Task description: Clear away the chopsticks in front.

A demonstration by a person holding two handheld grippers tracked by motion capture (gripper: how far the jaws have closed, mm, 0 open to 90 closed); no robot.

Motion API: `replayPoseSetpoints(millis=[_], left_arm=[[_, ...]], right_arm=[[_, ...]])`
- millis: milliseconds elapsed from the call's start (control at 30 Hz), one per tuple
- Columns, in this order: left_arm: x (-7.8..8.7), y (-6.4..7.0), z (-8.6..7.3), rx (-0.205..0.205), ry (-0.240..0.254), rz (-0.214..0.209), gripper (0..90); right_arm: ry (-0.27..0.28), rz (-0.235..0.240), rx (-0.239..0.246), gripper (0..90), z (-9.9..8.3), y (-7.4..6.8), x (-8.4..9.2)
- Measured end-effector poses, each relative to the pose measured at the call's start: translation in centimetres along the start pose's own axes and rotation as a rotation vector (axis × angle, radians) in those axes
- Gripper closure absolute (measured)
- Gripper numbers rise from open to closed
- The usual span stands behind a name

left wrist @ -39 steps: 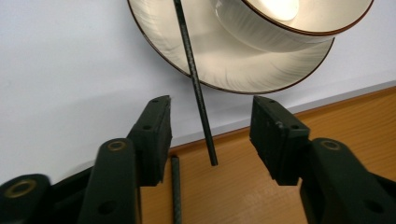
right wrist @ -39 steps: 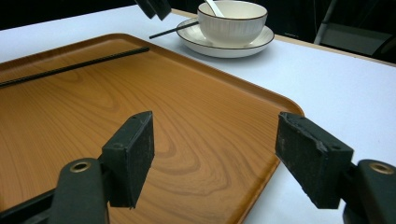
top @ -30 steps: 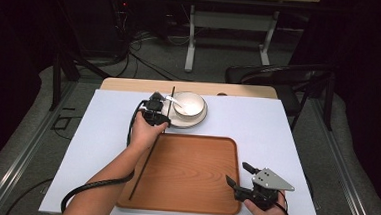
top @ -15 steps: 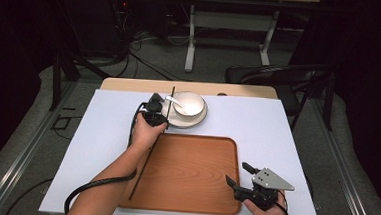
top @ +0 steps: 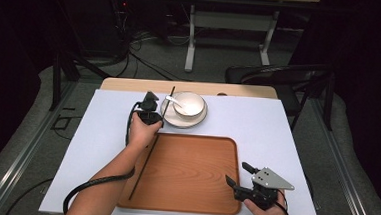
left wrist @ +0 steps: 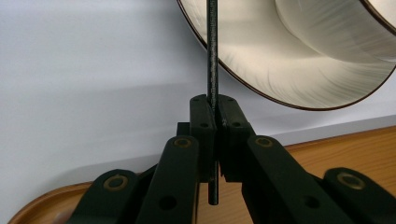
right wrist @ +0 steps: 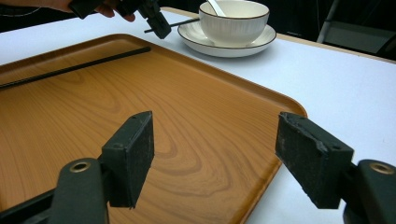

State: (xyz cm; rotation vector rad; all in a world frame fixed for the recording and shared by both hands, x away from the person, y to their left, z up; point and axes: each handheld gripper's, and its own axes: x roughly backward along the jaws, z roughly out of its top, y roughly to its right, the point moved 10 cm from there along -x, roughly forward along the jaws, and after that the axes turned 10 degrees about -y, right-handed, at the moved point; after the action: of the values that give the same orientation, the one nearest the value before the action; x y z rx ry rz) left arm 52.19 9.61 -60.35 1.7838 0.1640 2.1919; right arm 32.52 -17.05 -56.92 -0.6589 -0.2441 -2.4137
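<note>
My left gripper (top: 156, 119) hovers at the tray's far left corner, shut on a thin black stick (left wrist: 211, 56) near its rear end. That stick points past the left rim of a white plate (top: 198, 119). A ribbed white bowl (top: 190, 103) with a white spoon (top: 176, 102) in it stands on the plate. A second black stick (top: 142, 169) lies along the left side of the wooden tray (top: 194, 178). Over the tray's near right corner, my right gripper (top: 236, 173) is open with nothing between its jaws. In the right gripper view the left gripper (right wrist: 159, 29) is far off, before the bowl (right wrist: 233, 21).
A white mat (top: 277, 128) covers the table, and tray and plate rest on it. Beyond the table's far edge are a black chair (top: 280, 78) and a white stand (top: 228, 34). A black cable (top: 93, 186) trails from the left gripper along the forearm.
</note>
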Motion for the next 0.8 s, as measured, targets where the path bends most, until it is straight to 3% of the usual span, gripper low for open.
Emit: replayPoseSetpoints(millis=[400,633,800], left_arm=[[3.9,-1.7,-0.9,-0.012,0.07,-0.023,86.6],[6.7,-2.4,-3.2,-0.046,0.106,-0.036,86.6],[8.7,-2.2,-5.0,-0.07,0.137,-0.058,86.6]], right_arm=[[0.001,-0.003,0.0,28.2,0.0,0.0,0.0],[-0.001,-0.007,-0.001,28.2,0.0,0.0,0.0],[-0.001,-0.005,0.001,28.2,0.1,-0.1,-0.1]])
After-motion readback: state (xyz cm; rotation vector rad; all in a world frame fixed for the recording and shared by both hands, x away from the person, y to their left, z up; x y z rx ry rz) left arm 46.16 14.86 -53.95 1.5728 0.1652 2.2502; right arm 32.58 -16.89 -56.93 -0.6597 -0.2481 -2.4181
